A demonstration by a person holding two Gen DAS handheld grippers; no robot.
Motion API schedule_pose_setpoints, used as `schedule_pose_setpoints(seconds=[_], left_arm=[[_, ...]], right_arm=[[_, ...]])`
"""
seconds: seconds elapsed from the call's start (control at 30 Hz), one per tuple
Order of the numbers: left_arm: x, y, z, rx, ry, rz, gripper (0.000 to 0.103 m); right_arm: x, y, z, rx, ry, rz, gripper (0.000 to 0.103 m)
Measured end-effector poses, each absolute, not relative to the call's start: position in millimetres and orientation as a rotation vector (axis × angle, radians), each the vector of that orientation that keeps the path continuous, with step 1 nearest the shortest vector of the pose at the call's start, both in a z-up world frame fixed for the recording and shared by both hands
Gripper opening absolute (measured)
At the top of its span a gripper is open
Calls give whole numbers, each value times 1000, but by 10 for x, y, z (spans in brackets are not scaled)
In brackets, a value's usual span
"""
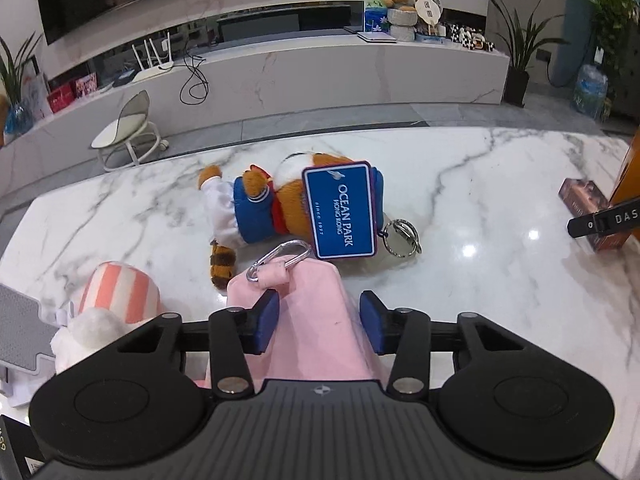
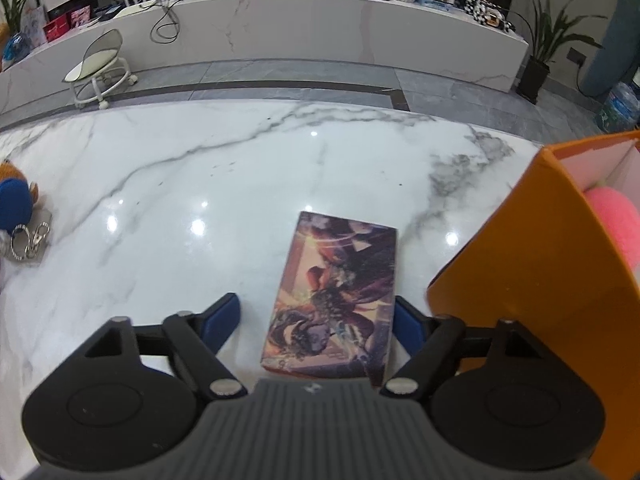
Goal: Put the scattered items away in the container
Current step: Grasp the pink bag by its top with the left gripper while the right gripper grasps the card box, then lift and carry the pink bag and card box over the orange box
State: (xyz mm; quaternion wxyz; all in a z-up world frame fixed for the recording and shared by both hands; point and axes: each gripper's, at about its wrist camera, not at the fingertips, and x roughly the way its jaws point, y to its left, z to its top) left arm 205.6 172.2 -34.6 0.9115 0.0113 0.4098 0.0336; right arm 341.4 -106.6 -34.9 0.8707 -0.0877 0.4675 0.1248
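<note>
My left gripper (image 1: 319, 320) has its jaws spread around a pink fabric pouch (image 1: 312, 320) lying on the counter (image 1: 500, 184), a white marble top with grey veins and bright ceiling glare. The left pad touches the pouch; the right pad stands clear of it. A silver carabiner (image 1: 280, 258) sits at the pouch's far end. Beyond it lies a plush bear (image 1: 256, 204) with a blue Ocean Park tag (image 1: 341, 209) and a key ring (image 1: 402, 236). A striped plush (image 1: 116, 292) lies to the left.

My right gripper (image 2: 316, 322) is open astride an illustrated card box (image 2: 336, 300) flat on the counter, neither pad clearly pressing it. The orange container (image 2: 532, 280) stands just to its right, with something pink inside.

Past the counter lie grey floor tiles, a small wheeled stool (image 1: 128, 132), a long marble TV bench (image 1: 320, 68) and potted plants (image 1: 520, 48).
</note>
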Motion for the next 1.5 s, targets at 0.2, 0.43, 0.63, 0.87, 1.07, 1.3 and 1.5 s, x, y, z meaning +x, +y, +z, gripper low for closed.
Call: schedule_pose_setpoints(seconds=[0.2,0.43,0.63,0.87,1.07,1.3,1.5], left_arm=[[2010,1724,-197,-28,818,35,33],[1934,1732,-53,-92,788,15,27],[1866,1728,73,-133,761,6,19],[1773,1669,237,-146,733,-7,15],[1670,1529,407,-126,696,-27,14],[1614,1380,584,-102,674,-33,14],[1599,1247,721,-68,661,-32,14]], right_arm=[[3456,-1114,-320,-159,992,255,62],[3408,-1068,-291,-169,989,265,61],[3359,-1041,-187,-162,968,281,61],[3271,-1041,-57,-146,947,305,61],[3203,-1095,79,-121,923,316,61],[3114,-1163,273,-108,882,334,61],[3044,-1251,467,-84,844,347,61]])
